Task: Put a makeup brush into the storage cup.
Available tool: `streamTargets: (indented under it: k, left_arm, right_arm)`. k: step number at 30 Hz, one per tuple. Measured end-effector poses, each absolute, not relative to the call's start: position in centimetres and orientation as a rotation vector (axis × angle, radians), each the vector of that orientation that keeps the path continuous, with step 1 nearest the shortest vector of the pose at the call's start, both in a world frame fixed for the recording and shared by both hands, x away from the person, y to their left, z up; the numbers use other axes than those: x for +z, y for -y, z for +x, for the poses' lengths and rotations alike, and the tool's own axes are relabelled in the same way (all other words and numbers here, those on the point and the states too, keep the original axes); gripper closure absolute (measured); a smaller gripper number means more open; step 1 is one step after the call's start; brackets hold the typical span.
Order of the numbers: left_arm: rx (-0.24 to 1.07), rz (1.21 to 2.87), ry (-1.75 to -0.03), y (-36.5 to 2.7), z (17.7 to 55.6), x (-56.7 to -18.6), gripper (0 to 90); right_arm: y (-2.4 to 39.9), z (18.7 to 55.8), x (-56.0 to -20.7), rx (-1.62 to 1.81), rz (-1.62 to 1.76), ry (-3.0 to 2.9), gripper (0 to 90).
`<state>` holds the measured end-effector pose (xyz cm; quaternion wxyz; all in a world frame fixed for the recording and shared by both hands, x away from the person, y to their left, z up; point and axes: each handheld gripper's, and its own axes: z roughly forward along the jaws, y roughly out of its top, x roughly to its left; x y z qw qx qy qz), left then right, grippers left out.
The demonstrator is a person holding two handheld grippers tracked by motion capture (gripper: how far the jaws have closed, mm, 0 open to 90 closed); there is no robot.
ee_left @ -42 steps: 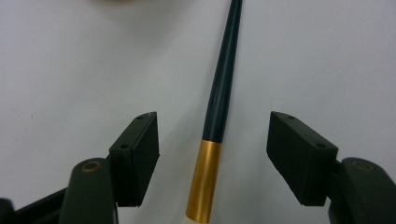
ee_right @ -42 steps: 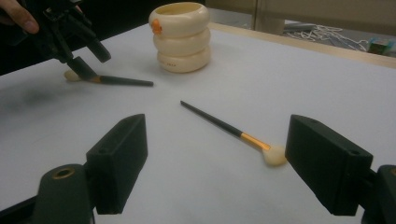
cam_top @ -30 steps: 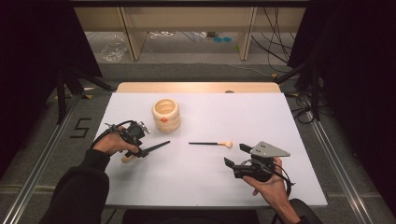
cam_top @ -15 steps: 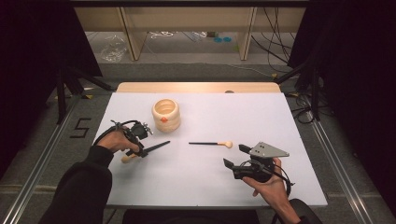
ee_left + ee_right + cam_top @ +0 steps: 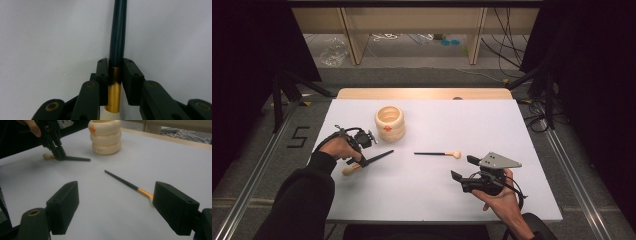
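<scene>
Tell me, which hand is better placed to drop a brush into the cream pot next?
Probably the left. The left gripper has just been closing its jaws around a brush, and it sits nearest the cream pot. The right gripper is open, with the other brush lying on the table ahead of it.

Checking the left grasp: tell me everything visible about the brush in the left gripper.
The brush is slim, with a black handle, a gold band and a pale cream head end. It lies flat on the white table, handle pointing toward the table's middle. The left gripper has just been closing, and its jaws now sit on either side of the gold band.
</scene>
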<state>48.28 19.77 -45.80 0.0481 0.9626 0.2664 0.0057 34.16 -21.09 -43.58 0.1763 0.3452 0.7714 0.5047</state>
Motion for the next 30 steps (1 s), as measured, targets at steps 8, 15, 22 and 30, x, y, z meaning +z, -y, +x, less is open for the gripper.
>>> streamTargets:
  k: [8, 15, 22, 30]
  left_arm:
    - [0.012, 2.954, -0.769, -19.7, 48.4, -45.8, 77.5]
    - [0.033, 2.942, -0.733, -19.5, 48.0, -45.6, 77.8]
    - [0.029, 2.898, -0.731, -19.8, 47.6, -44.7, 77.9]
    - [-0.014, 2.838, -0.692, -19.5, 46.5, -43.2, 77.9]
  right_arm:
    - [21.1, 34.1, -43.5, 1.423, 0.987, -2.200, 22.3]
    - [21.1, 34.1, -43.5, 1.424, 0.984, -2.202, 22.5]
    - [20.8, 34.1, -43.7, 1.473, 0.969, -2.192, 22.6]
    - [20.5, 34.1, -43.1, 1.483, 0.881, -2.164, 23.8]
